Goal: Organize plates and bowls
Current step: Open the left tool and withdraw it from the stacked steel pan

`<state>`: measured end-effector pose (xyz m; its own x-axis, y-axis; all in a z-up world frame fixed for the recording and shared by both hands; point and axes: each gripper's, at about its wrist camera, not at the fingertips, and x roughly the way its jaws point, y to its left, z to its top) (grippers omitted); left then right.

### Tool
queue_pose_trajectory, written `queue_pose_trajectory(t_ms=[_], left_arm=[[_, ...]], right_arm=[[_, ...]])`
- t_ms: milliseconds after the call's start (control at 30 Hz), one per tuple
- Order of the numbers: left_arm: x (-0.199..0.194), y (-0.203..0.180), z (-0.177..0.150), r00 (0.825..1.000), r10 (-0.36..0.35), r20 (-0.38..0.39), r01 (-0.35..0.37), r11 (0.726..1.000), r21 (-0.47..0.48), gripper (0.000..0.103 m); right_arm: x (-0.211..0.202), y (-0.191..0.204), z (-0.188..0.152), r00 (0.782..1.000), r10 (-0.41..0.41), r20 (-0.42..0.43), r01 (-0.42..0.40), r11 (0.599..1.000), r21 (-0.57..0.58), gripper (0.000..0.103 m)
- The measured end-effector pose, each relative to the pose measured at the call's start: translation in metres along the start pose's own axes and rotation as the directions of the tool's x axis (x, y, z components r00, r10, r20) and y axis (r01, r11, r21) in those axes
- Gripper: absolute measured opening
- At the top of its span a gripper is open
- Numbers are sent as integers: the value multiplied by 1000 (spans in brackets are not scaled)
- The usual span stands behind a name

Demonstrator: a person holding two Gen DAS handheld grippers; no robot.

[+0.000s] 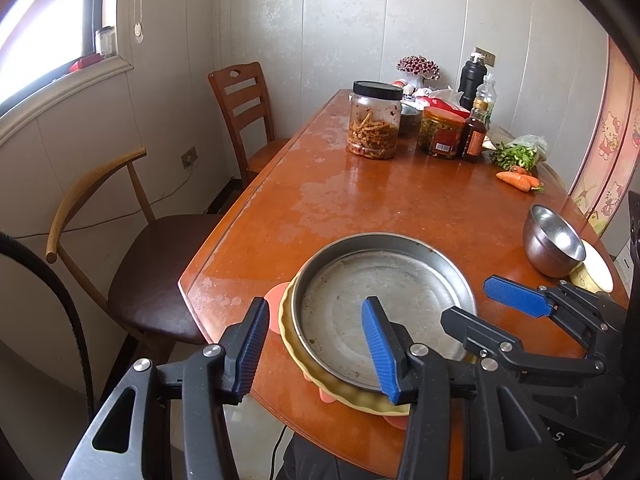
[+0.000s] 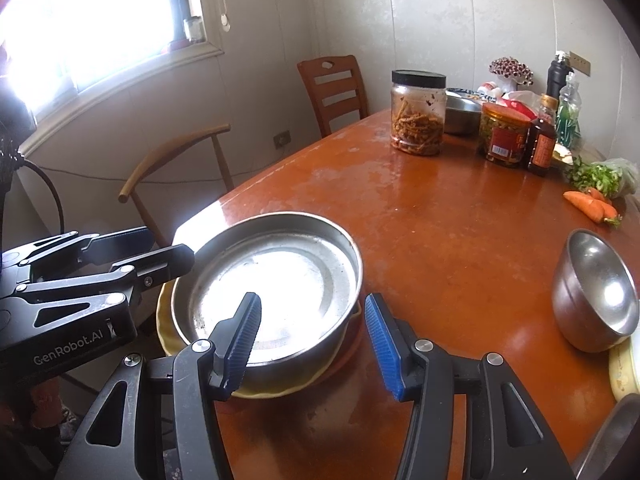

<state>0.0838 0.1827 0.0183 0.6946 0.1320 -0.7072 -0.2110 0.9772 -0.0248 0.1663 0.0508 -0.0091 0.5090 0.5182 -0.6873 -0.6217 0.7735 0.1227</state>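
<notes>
Jaws: left gripper (image 1: 316,344) spread, astride near-left rim of steel pan (image 1: 384,308), pads not pressing; right gripper (image 2: 312,344) likewise spread, astride pan's near-right rim, no pinch.

L wrist view: pan sits in yellow fluted dish (image 1: 340,392), atop orange mat (image 1: 276,300), at near edge of table (image 1: 360,200). Steel bowl (image 1: 554,242) far right, on a pale plate (image 1: 598,270). Right gripper enters at right.

R wrist view only: "GenRobot.AI" lettering on left gripper's body; window (image 2: 92,20) bright; glare fills pan floor.

Daylight from the window (image 2: 92,20) glares off the steel pan (image 2: 272,280); fisheye-bent edges.
</notes>
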Motion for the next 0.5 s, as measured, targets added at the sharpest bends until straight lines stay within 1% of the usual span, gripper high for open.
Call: queue_pose_trajectory(t_ms=[100, 233, 400, 500], left_arm=[[-6, -5, 1, 1000, -5, 14, 5, 1000, 7, 49], [-14, -14, 2, 999, -7, 35, 6, 1000, 16, 52], [-23, -26, 2, 999, -16, 49, 15, 999, 29, 55], [-29, -36, 2, 998, -26, 58, 24, 999, 41, 55]], right_arm=[[-9, -3, -1, 1000, -5, 15, 5, 1000, 5, 56], [-25, -6, -2, 999, -8, 45, 7, 1000, 12, 57], [-44, -11, -3, 995, -46, 89, 46, 999, 8, 57], [-56, -17, -5, 993, -54, 109, 52, 998, 22, 58]])
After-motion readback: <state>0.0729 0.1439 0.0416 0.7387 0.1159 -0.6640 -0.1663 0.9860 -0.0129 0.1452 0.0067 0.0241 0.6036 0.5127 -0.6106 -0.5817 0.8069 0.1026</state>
